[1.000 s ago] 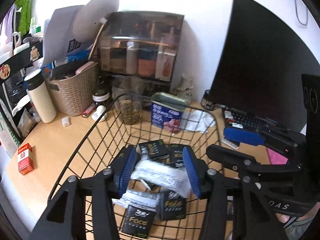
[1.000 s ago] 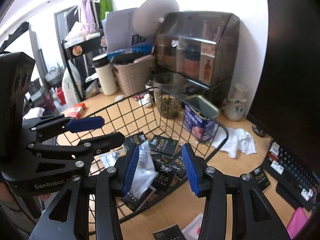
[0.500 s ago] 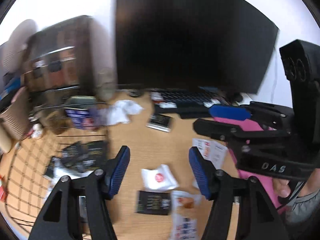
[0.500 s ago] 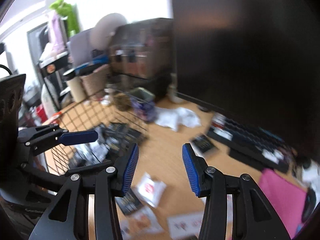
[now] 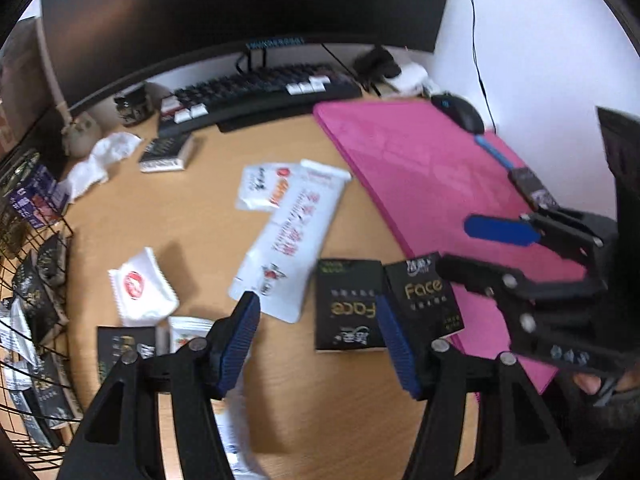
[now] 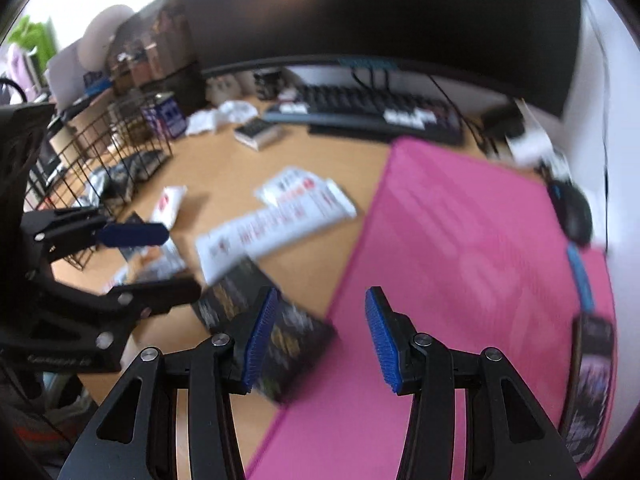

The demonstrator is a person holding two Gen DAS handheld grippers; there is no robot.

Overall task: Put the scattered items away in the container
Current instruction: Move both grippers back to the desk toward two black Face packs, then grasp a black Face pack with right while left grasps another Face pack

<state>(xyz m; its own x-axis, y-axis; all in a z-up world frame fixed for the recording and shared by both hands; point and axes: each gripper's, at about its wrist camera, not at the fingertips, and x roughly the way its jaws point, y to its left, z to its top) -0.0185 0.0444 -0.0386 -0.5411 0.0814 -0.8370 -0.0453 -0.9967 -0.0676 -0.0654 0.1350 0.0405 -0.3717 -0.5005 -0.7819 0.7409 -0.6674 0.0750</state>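
Left wrist view: the left gripper (image 5: pixel 318 340) hangs wide apart and empty over a wooden table (image 5: pixel 192 208). Just ahead lie two black "Face" sachets (image 5: pixel 347 308), a long white printed packet (image 5: pixel 298 236) and a small white packet with a red dot (image 5: pixel 141 288). The black wire basket (image 5: pixel 28 312), holding sachets, sits at far left.

Right wrist view: blurred. The right gripper (image 6: pixel 320 340) is also spread wide, empty, above the pink mat (image 6: pixel 460 264), seemingly beside a black sachet (image 6: pixel 298 340).

My tongs (image 5: pixel 316 344) have blue pads (image 5: pixel 240 340). The mat (image 5: pixel 432 184) is pink. The desk (image 5: pixel 192 216) is light brown. Two packets (image 5: pixel 346 306) are black with gold letters. The long wrapper (image 5: pixel 296 232) is white with red writing.
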